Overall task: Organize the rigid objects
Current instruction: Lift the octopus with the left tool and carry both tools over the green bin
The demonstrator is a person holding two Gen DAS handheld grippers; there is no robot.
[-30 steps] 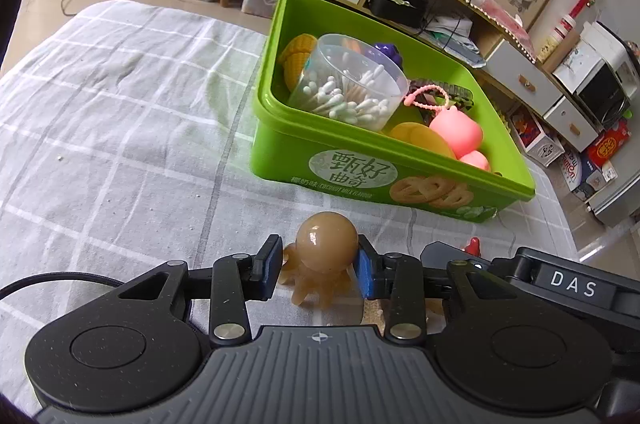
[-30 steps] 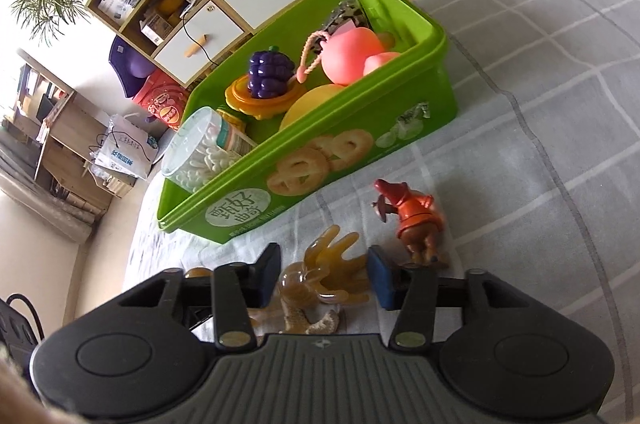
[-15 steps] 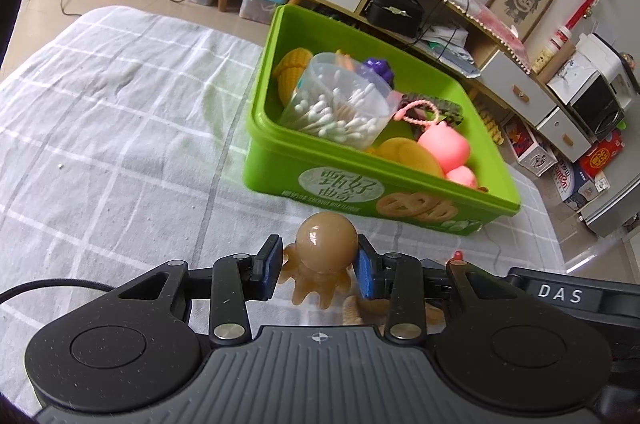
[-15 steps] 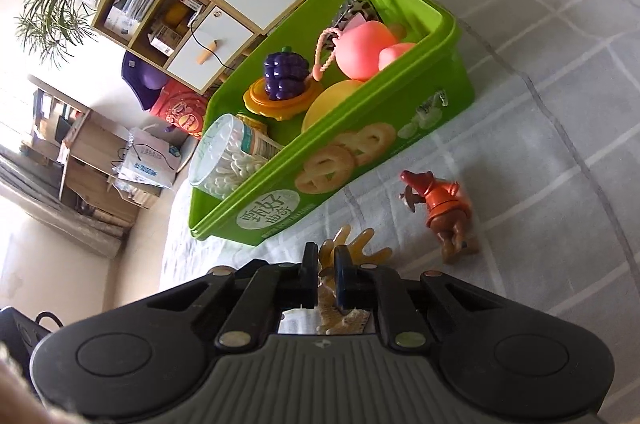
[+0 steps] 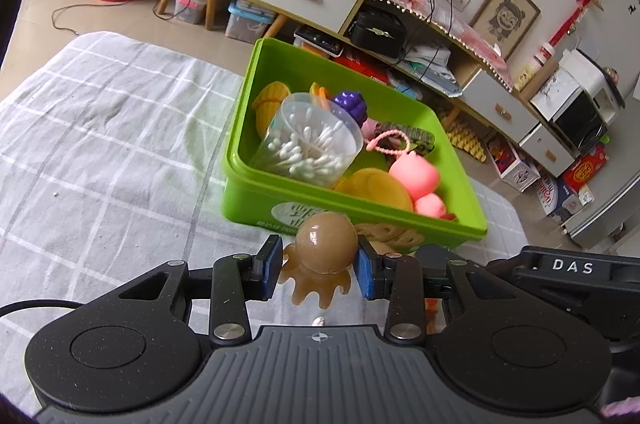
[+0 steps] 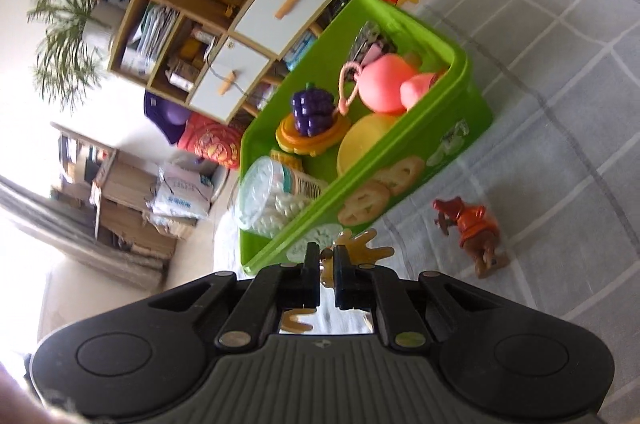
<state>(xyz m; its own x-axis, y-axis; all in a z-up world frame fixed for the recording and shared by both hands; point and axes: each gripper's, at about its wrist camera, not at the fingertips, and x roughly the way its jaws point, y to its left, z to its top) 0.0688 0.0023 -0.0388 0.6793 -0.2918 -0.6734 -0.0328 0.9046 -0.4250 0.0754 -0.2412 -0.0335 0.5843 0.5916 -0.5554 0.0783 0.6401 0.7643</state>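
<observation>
A: Start at the left of the left wrist view. What is there?

B: The checked cloth (image 5: 100,151) fills the left half. At centre sits the green bin (image 5: 256,199). Inside it, from left to right: a yellow corn toy (image 5: 269,101), a clear tub of cotton swabs (image 5: 310,141), purple grapes (image 5: 352,103), a yellow disc (image 5: 376,185) and a pink toy (image 5: 416,173) on a cord.

A: And the left gripper (image 5: 316,266)?

B: At lower centre, its blue pads clenched on the round head of a brown octopus (image 5: 326,244), whose legs hang free below the pads. The octopus sits in front of the bin's near wall in the frame. At lower right the other gripper's black body shows, marked DAS.

A: Now the right wrist view, again from the left.

B: Blurred room at the left, then the bin (image 6: 472,95) slanting from lower centre to upper right, the swabs (image 6: 272,201) at its lower left end, the grapes (image 6: 312,107) and pink toy (image 6: 384,83) further up. At lower centre the right gripper (image 6: 327,266) is pinched nearly together on an amber hand-shaped toy (image 6: 360,244); its fingers splay out past the tips, in front of the bin's wall. To the right a red-brown figure (image 6: 472,228) stands on the cloth (image 6: 560,143), apart from the bin.
</observation>
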